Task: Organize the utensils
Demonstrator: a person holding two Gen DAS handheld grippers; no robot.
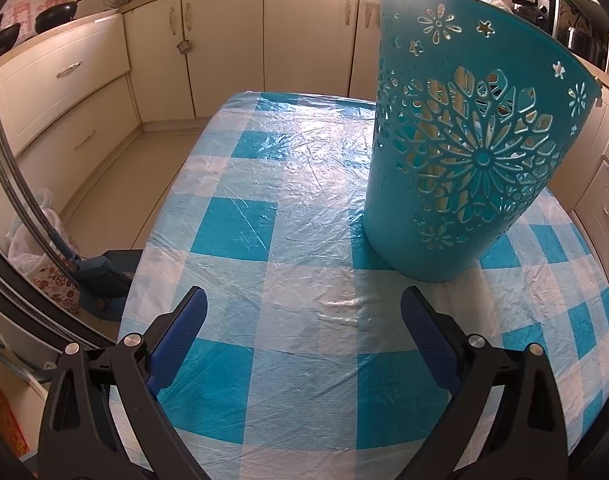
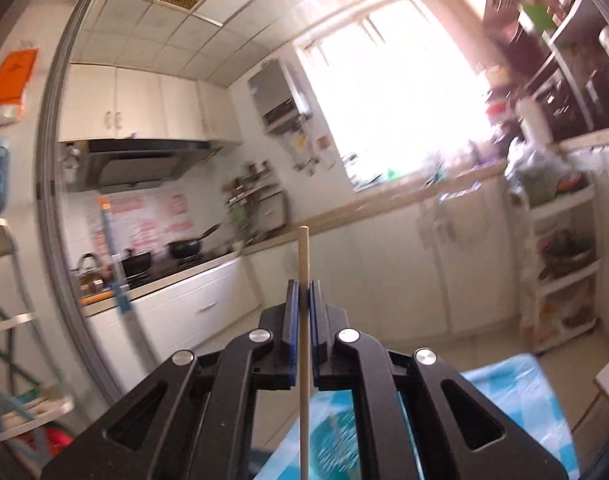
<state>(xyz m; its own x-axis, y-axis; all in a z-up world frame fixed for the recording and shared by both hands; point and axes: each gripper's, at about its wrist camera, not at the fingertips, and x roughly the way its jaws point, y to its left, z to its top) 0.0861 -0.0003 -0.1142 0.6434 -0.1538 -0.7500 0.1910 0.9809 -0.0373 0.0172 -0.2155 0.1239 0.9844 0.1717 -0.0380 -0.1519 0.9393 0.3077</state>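
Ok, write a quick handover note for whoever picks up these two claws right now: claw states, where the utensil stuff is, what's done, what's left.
Right claw: shut on one thin pale wooden chopstick, held upright, up off the table.
Left claw: open, empty, over the blue-and-white checked plastic tablecloth.
Teal perforated plastic basket stands on the cloth, just beyond the left claw; pale sticks show through its cut-outs.
Done: some sticks seem to be in the basket already.
Left: probably drop the held chopstick into the basket.

no readable text, labels or numbers
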